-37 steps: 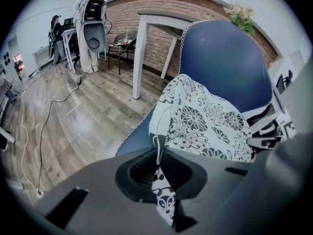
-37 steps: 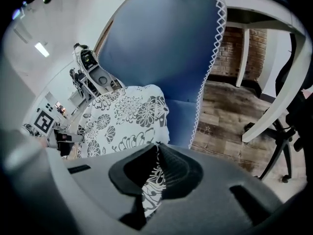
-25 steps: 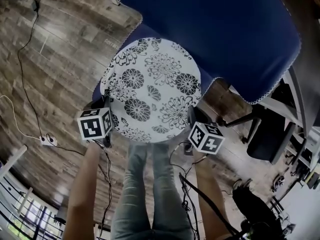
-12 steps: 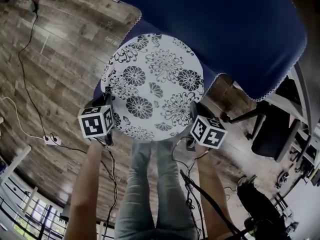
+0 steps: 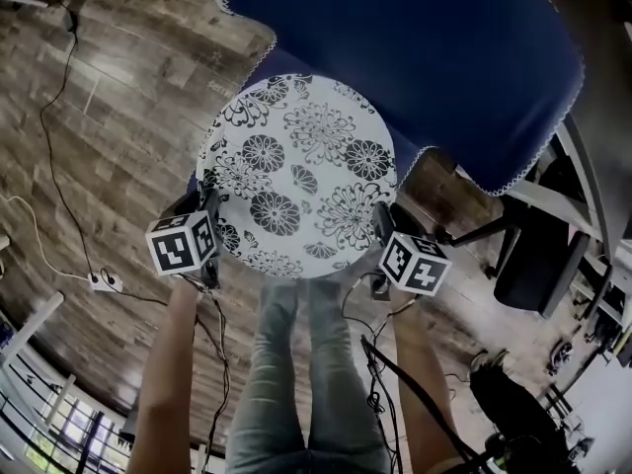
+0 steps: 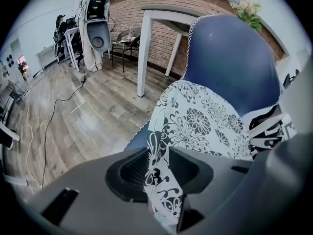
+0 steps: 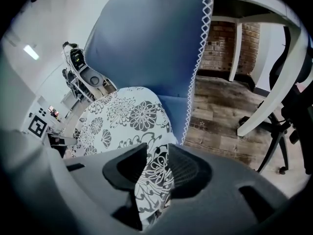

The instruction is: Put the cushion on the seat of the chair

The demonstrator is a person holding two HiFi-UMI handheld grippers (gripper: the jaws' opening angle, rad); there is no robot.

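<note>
We hold the round flowered cushion (image 5: 296, 176) by its near rim, the left gripper (image 6: 159, 164) clamped on the rim's left part and the right gripper (image 7: 155, 169) on its right (fabric fills both gaps). The cushion spreads over the seat of the blue chair (image 5: 434, 57), reaching the seat's front edge, with the backrest just behind.

Between my dark grey fingers (image 6: 129, 173), the cushion (image 5: 296, 171): white, covered in black flower prints. Just beyond them, the chair (image 5: 425, 57): deep navy blue, edged with a white zigzag trim. Below my fingers, the floor (image 5: 89, 166): grey-brown wood-grain planks. Far ahead, a red-brown brick wall (image 6: 124, 18).
</note>
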